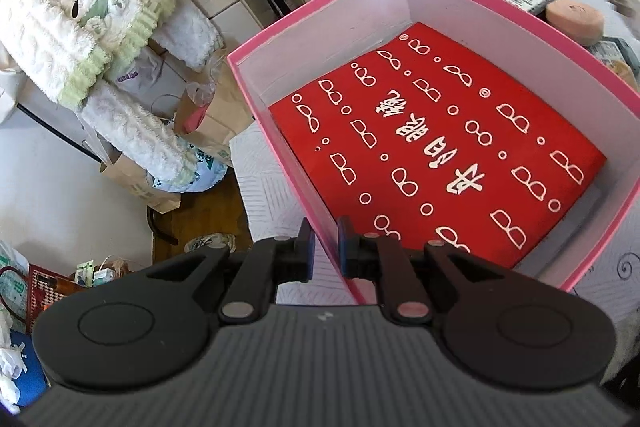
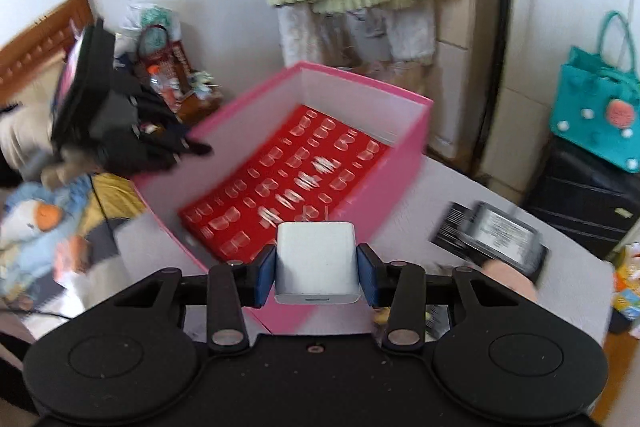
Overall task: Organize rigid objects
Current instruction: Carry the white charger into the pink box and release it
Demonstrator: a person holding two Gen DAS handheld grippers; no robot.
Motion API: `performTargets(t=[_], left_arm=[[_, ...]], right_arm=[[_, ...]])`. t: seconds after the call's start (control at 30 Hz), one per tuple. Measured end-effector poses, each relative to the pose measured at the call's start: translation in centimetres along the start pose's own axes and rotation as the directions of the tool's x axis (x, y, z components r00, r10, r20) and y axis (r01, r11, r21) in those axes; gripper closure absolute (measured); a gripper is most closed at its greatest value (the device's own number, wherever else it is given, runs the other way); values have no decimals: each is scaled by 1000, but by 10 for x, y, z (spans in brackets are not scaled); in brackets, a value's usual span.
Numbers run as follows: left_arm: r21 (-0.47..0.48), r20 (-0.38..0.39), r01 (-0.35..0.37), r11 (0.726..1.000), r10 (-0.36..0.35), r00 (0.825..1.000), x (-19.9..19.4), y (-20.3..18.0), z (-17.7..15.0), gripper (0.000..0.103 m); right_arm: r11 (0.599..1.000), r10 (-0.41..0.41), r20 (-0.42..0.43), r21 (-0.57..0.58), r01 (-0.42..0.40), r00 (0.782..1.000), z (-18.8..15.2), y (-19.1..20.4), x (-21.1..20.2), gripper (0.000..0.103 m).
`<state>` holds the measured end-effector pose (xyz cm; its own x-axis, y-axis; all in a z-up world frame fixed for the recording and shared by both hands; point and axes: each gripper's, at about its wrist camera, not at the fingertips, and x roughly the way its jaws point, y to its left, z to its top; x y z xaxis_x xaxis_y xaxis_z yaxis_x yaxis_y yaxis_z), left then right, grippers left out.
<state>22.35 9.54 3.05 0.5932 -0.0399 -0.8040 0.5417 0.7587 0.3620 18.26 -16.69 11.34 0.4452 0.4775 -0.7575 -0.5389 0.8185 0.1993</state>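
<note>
Left gripper (image 1: 325, 247): the two blue-padded fingers (image 1: 307, 247) are clamped on the near wall of the pink box (image 1: 520, 15), one pad outside the wall and one inside. The box extends forward and to the right of this gripper. A red case (image 1: 440, 147) printed with white eyeglass symbols lies flat on the box floor, ahead of the fingertips. A round peach object (image 1: 574, 19) sits past the far right rim.

Right gripper (image 2: 316, 267): the fingers are closed on a white cube charger (image 2: 316, 259), one pad on each side face. The charger is held over the near corner of the box (image 2: 400, 163). The red case (image 2: 280, 179) lies inside, directly ahead. A dark device (image 2: 500, 235) lies on the table (image 2: 440, 187) to the right.
</note>
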Motion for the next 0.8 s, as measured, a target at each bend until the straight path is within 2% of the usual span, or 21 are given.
performTargets(t=[0.13,0.33,0.53,0.63,0.8], left_arm=[[8,9,19,1000,-19,1000,-3,0,-5,92],[7,11,66,998,-66,998,-3,9,-6,91],[-10,-14,73,997,-73,997,4,16,1,91],[-13,-11,69,998,-69,998,5,16,0,92],[-31,-5,62,998,-62,998,8,16,-1,92]], right_arm=[[998,60,-48,-24,-61,997,22,5,28,55],[991,83,-144,-95,-97,986,58,19,91,55],[987,13,-224,-156,-49,974,92,24,168,55],[986,-11,-281,-164,-37,960,100,27,202,55],[990,-36,-301,-143,-7,953,117,26,227,55]])
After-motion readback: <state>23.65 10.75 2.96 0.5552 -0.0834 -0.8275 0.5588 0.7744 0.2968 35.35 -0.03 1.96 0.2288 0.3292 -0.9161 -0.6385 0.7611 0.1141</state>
